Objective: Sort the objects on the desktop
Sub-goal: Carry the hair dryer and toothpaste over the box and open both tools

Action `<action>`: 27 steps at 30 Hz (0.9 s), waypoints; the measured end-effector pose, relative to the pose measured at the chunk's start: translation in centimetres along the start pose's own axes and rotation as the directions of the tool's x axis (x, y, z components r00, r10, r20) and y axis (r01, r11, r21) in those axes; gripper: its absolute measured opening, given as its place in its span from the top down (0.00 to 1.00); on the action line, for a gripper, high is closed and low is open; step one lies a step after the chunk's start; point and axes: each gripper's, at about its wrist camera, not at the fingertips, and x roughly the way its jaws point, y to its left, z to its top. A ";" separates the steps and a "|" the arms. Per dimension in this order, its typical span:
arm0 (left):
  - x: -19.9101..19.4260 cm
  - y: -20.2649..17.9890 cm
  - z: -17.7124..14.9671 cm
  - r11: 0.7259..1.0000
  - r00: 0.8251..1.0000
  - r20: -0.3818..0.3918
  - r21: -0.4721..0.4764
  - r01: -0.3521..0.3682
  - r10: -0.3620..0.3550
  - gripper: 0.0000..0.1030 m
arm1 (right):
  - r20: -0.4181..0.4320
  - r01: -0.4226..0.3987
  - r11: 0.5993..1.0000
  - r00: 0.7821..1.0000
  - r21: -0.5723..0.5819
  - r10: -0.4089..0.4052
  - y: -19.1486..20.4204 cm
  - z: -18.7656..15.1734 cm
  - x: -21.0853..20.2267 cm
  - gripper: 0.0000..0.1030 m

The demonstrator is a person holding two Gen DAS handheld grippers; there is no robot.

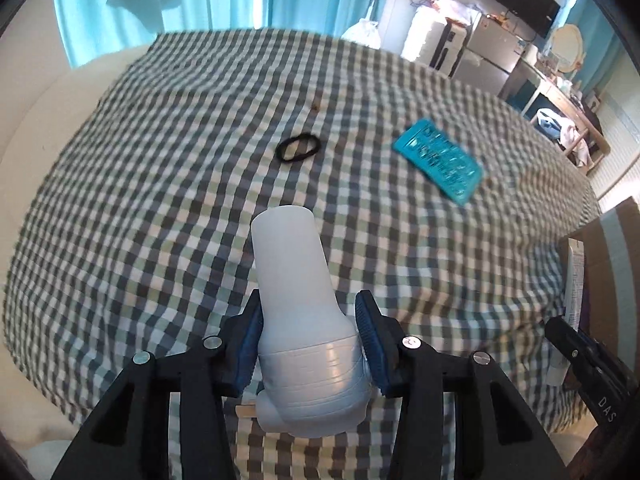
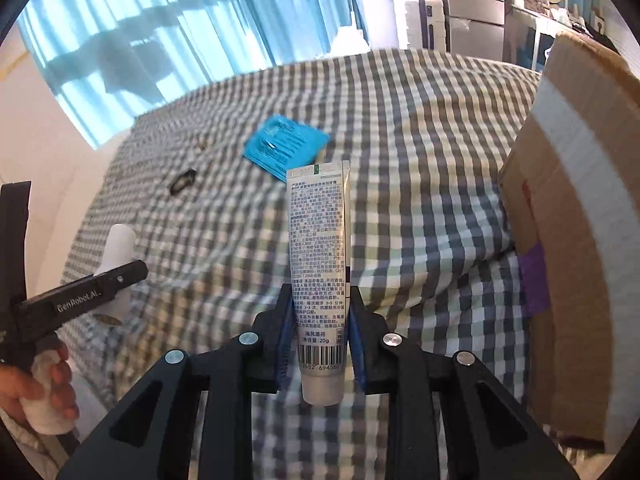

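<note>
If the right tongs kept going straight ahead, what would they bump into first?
Probably the checked tablecloth. The right tongs, gripping the toothpaste tube, point down at bare cloth, short of the blue packet; depth is uncertain.

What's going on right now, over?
Left gripper holds white bottle. Right gripper holds tube. Hair tie, blue packet still on cloth.

Black tool [image 2: 318, 344] frames, blue pads [image 2: 285, 344], silver screws [image 2: 248, 338].
</note>
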 end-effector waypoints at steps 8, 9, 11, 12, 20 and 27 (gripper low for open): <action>-7.1 -3.0 0.9 0.995 0.993 0.112 0.090 0.036 -0.046 0.55 | 0.095 -0.027 0.999 0.995 -0.020 0.029 2.0 0.5 -7.2 0.76; -8.2 -3.4 0.9 0.994 0.990 0.126 0.102 0.042 -0.055 0.55 | 0.116 -0.025 0.999 0.993 -0.022 0.027 2.1 0.5 -8.2 0.76; -9.8 -4.0 0.7 0.992 0.986 0.153 0.119 0.045 -0.063 0.55 | 0.147 -0.031 0.999 0.989 -0.032 0.035 2.6 0.6 -10.2 0.76; -10.8 -4.3 0.6 0.990 0.983 0.166 0.131 0.055 -0.077 0.55 | 0.164 -0.029 0.999 0.986 -0.035 0.034 2.6 0.6 -11.1 0.76; -18.0 -8.7 0.5 0.970 0.954 0.253 0.215 0.110 -0.164 0.55 | 0.304 -0.027 0.998 0.952 -0.050 0.041 2.5 1.4 -18.8 0.76; -21.5 -14.2 0.8 0.936 0.926 0.277 0.310 0.165 -0.255 0.55 | 0.390 0.021 0.999 0.921 -0.048 -0.001 0.4 1.9 -24.3 0.76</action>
